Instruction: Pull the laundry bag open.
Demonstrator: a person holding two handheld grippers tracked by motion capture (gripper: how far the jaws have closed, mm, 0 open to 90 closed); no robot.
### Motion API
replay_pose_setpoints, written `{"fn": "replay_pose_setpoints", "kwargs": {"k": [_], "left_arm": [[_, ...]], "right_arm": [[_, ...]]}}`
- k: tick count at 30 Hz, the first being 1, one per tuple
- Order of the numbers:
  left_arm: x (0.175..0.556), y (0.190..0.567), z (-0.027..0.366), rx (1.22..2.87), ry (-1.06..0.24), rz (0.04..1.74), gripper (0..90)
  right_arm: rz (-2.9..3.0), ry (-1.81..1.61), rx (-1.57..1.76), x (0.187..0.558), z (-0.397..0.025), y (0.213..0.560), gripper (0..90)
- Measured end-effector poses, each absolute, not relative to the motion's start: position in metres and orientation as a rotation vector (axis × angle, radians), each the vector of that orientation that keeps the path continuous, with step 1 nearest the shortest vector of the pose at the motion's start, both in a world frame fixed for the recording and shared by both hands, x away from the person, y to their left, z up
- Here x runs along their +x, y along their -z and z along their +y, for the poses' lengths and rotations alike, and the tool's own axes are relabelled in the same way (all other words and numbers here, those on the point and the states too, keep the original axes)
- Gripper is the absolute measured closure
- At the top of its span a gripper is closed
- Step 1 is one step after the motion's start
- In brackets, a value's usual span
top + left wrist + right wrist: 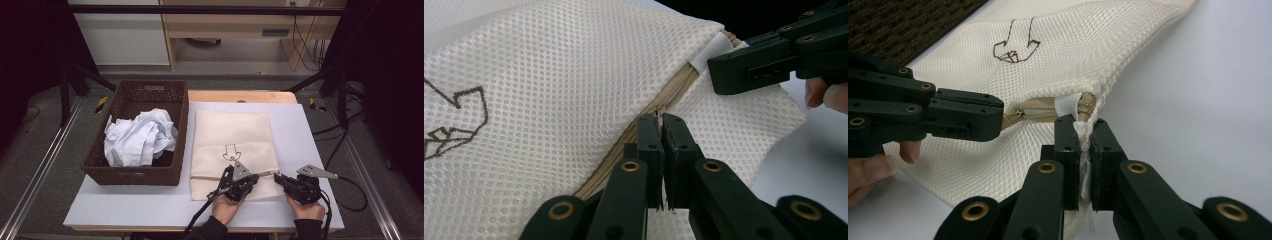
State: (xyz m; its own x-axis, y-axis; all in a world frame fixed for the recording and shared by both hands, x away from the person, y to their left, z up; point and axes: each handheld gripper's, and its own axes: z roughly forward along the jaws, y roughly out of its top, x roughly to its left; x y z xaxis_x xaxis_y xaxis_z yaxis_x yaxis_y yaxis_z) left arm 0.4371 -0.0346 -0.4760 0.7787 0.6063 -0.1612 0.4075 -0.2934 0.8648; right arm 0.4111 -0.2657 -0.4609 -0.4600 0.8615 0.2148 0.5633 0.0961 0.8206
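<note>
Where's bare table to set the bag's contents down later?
Free: the strip right of the mesh bag and the front-left corner below the basket. Crowded: the bag's near edge, where the left gripper and right gripper pinch it.

evenly and softly lit from overhead in the high view, with the white table top (300, 135) bright but free of glare, dark corners on both sides, and faint short shadows beside the basket (137, 172). sharp on the weave of the mesh bag (549, 75) in the left gripper view, softer and a little blurred on the black linkage at the bottom edge. bright and flat on the table in the right gripper view, slightly washed out toward the upper right.
</note>
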Motion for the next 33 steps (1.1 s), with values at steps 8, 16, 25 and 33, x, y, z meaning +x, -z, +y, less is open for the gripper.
{"fn": "replay_pose_setpoints", "kwargs": {"k": [8,16,25,33], "left_arm": [[0.4356,0.4783,-0.033,1.923,-0.226,0.768,86.6],[0.4363,0.477,-0.032,1.924,-0.24,0.793,86.6],[0.4366,0.4772,-0.0322,1.92,-0.248,0.798,86.6],[0.4387,0.4796,-0.0327,1.924,-0.24,0.806,86.6]], "right_arm": [[2.053,-1.291,1.409,0.4115,-0.2642,0.4615,85.2],[2.046,-1.287,1.401,0.4108,-0.2611,0.4603,85.3],[2.043,-1.295,1.411,0.4111,-0.2617,0.4612,85.4],[2.041,-1.296,1.396,0.4102,-0.2597,0.4618,85.6]]}}
